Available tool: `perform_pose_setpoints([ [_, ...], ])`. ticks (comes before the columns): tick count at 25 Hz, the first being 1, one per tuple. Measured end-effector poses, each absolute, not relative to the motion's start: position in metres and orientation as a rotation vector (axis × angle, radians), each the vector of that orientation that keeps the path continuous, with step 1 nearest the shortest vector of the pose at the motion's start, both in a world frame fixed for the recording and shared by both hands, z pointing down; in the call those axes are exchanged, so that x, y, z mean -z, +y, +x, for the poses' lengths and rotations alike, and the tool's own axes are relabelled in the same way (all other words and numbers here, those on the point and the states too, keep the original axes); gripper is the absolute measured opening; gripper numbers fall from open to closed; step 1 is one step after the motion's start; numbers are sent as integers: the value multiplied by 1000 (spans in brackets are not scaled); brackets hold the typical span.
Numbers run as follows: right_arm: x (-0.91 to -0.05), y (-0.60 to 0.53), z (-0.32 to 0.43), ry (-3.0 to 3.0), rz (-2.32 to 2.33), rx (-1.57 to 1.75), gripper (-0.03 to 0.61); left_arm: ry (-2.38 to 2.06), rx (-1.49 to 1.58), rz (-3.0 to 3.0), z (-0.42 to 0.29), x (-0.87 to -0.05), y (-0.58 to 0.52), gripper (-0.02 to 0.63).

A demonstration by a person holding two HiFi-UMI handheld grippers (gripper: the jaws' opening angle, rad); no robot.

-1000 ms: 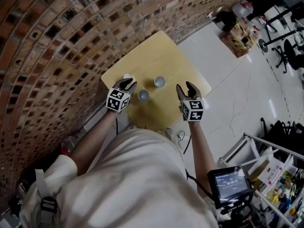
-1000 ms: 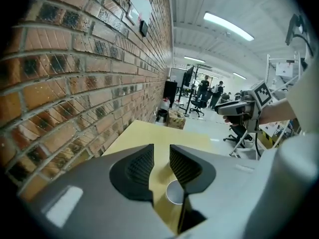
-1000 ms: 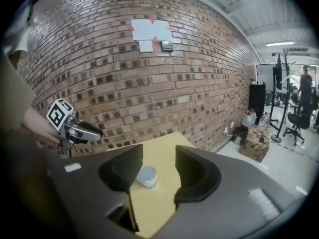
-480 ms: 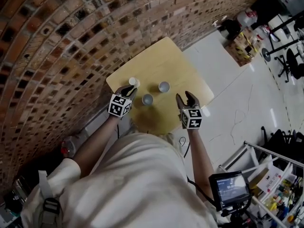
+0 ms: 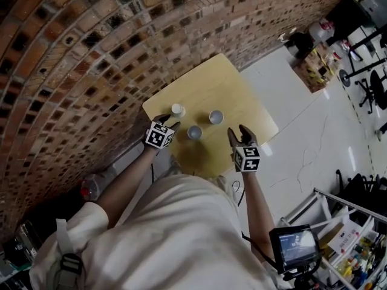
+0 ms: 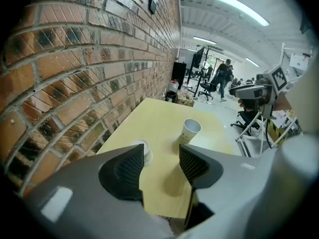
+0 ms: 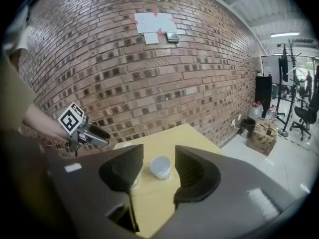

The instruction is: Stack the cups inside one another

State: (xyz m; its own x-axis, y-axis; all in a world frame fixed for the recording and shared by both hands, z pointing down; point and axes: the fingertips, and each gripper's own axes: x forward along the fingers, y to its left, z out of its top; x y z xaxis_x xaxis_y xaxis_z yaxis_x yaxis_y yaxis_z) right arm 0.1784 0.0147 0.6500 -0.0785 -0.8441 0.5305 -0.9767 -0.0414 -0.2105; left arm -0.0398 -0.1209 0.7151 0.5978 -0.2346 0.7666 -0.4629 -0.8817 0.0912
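Seeing three cups (image 5: pixel 194 132) standing apart on the tabletop (image 5: pixel 211 83), we judge them light, crushable paper, best pinched gently near the rim. Jaws of the left gripper (image 5: pixel 170 122) have just been opening, nothing between them; the right gripper (image 5: pixel 239 132) stands spread, empty.

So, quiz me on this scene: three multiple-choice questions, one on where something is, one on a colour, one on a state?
1. The cups stand:
A on the table
B in a sink
C on a bed

2. The table top is:
A black
B pale yellow
C red

3. The right gripper is:
A shut on a cup
B shut and empty
C open

Answers:
1 A: the head view shows all three on the table top.
2 B: it looks pale yellow in every view.
3 C: its own view shows the jaws apart, with one of the cups standing on the table beyond them, not gripped.
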Motion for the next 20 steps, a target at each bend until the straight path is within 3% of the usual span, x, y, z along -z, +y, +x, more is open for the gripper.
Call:
perform_pose_setpoints([
  [12, -666, 19, 168, -1982, 1897, -859, 202, -454, -1548, 2575, -18, -779, -172, 328],
  [20, -680, 25, 170, -1946, 1911, -936, 199, -373, -1691, 2560, -5, -810, -177, 337],
])
